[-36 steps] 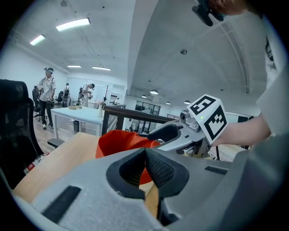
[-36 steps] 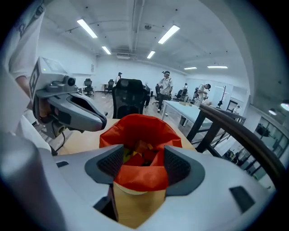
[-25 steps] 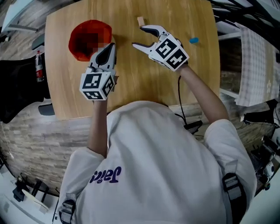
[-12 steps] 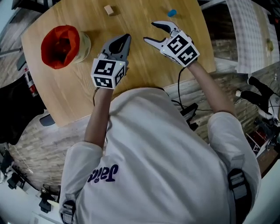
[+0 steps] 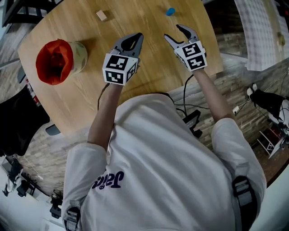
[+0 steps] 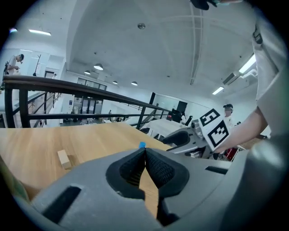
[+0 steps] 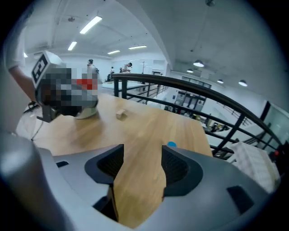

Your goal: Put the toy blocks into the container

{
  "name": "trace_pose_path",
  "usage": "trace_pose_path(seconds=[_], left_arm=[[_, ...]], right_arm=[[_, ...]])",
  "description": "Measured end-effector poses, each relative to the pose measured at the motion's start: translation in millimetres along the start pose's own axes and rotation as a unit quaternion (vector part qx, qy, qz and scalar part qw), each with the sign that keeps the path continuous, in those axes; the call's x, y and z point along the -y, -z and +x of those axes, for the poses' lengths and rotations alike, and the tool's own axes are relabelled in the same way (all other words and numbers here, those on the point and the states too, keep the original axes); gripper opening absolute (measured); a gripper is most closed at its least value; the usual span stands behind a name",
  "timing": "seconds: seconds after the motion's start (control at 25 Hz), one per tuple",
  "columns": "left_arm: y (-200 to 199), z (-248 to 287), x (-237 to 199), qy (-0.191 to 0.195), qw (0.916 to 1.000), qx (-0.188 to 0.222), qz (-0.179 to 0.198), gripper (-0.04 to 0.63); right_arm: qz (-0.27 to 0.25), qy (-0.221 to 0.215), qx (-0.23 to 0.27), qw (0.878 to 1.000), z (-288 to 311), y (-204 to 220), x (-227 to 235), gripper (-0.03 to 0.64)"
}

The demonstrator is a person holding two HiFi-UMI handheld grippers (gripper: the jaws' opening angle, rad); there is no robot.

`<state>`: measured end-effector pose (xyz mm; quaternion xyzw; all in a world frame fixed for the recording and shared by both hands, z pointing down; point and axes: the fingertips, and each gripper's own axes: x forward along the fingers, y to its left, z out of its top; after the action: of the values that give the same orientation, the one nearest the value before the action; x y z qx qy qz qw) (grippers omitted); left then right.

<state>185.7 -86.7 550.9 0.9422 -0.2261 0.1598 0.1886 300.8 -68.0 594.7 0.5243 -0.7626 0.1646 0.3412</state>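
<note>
Head view, left to right: container (image 5: 55, 62) stands near the left edge of the table (image 5: 81, 103). Wooden block (image 5: 101, 16) lies beyond it. My left gripper (image 5: 132, 40): jaws together, holding nothing. Blue block (image 5: 170, 11) lies at the far edge. My right gripper (image 5: 175, 34): jaws apart, holding nothing.

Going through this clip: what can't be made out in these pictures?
Container contents: head view shows only a red interior, too small to spot blocks; a mosaic patch covers most of it in the right gripper view.
Blue block shape: tiny in the head view; left tool tips hide most of it in the left gripper view.
Table near edge: behind the person, head view.
</note>
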Motion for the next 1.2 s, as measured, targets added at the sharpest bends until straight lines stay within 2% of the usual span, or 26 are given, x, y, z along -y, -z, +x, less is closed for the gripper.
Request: trace_pose_path(seconds=[0.08,0.16,0.44,0.56,0.6,0.64,0.84,1.04,1.2], left_arm=[[0,16,0,0.003,1.0000,-0.006,0.004,0.011],[1,31,2,0.008,0.9998,-0.014,0.009,0.011],[2,58,-6,0.006,0.9994,-0.032,0.012,0.011],[-1,61,-9,0.003,0.9994,-0.032,0.012,0.011],[-2,60,-11,0.002,0.9994,-0.031,0.011,0.011],[-4,60,-13,0.000,0.9995,-0.030,0.011,0.011],[-18,47,-22,-0.013,0.9999,-0.010,0.001,0.011],[-33,16,-34,-0.033,0.9995,0.005,0.002,0.011],[-40,-15,-40,-0.049,0.9986,0.018,0.005,0.011]], right_arm=[[0.019,0.045,0.000,0.999,16,13,31,0.264],[0.041,0.063,0.001,0.997,34,18,53,0.264],[0.120,0.072,-0.016,0.990,101,25,93,0.264],[0.134,0.077,-0.025,0.988,111,27,101,0.244],[0.134,0.080,-0.027,0.987,112,28,103,0.178],[0.132,0.082,-0.029,0.987,113,27,105,0.140],[0.118,0.077,-0.033,0.989,109,14,104,0.137],[0.094,0.059,0.003,0.994,91,-24,83,0.137],[0.062,0.028,0.033,0.997,77,-65,48,0.137]])
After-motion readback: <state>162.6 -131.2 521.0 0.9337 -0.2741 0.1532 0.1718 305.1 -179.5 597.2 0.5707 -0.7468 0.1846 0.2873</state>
